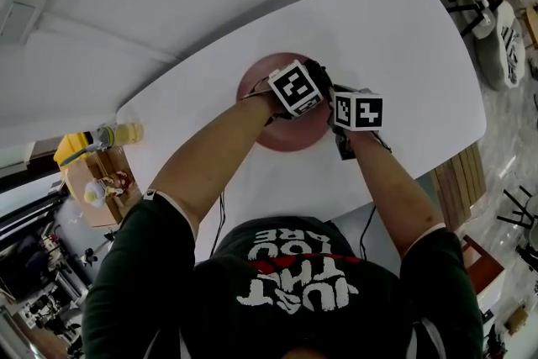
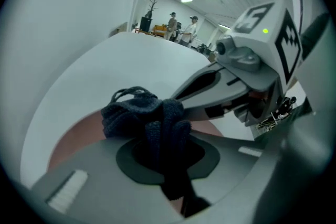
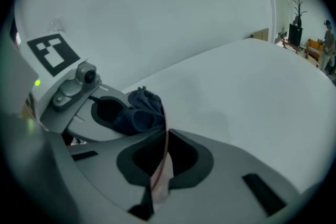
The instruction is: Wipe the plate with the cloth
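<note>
A dull pink plate point(image 1: 286, 137) lies on the white table point(image 1: 403, 46), and both grippers meet over it. My left gripper point(image 1: 309, 97) is shut on a bunched dark blue cloth point(image 2: 144, 115), which rests on the plate's pink surface point(image 2: 79, 131). My right gripper point(image 1: 336, 127) is at the plate's right edge. In the right gripper view its jaws point(image 3: 164, 157) are shut on the thin plate rim point(image 3: 160, 176). There the cloth point(image 3: 139, 113) shows just beyond, held in the left gripper point(image 3: 79, 97). The right gripper's body point(image 2: 252, 60) fills the right of the left gripper view.
A yellow bottle point(image 1: 118, 133) lies by the table's left end above a wooden stand point(image 1: 101, 181). Wooden boards point(image 1: 458, 181) lean at the table's right side. Shoes point(image 1: 504, 38) lie on the floor at far right. People point(image 2: 181, 29) stand far off across the room.
</note>
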`<state>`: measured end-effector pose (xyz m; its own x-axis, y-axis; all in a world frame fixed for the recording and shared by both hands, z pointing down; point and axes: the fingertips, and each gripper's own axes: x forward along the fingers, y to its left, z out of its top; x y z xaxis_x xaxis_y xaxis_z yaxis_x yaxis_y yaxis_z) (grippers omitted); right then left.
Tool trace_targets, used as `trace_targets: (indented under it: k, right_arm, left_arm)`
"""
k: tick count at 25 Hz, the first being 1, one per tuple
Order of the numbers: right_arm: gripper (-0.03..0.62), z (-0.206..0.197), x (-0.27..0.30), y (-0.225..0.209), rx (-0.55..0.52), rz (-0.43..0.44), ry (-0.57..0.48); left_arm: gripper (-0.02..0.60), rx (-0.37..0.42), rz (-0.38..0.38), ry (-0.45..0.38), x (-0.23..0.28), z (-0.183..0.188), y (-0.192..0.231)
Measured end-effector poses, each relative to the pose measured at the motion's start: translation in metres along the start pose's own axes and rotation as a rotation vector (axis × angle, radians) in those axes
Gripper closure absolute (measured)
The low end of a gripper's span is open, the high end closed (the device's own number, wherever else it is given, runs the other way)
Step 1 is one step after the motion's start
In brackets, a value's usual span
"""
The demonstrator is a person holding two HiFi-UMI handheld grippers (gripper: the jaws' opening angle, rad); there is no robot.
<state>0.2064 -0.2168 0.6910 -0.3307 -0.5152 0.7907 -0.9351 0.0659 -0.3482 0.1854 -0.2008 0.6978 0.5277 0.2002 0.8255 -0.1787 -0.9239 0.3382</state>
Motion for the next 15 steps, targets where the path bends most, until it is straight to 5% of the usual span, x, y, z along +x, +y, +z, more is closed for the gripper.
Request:
trace_targets:
  k: [7,12,15]
  right_arm:
    - [0.582,-0.001,0.0,0.001,0.03,0.014,-0.017]
    - [0.582,0.003,0.002,-0.005,0.063,-0.002,-0.034]
    - [0.582,0.005,0.003,-0.003,0.069,-0.005,-0.035]
  left_arm:
    - [0.528,0.109,-0.178,0.037,0.004,-0.026,-0.058]
    - [0.526,0.081,-0.147,-0.072,-0.025,-0.018,-0.071]
    - [0.526,0.05,-0.044,-0.11,-0.024,-0.012,-0.065]
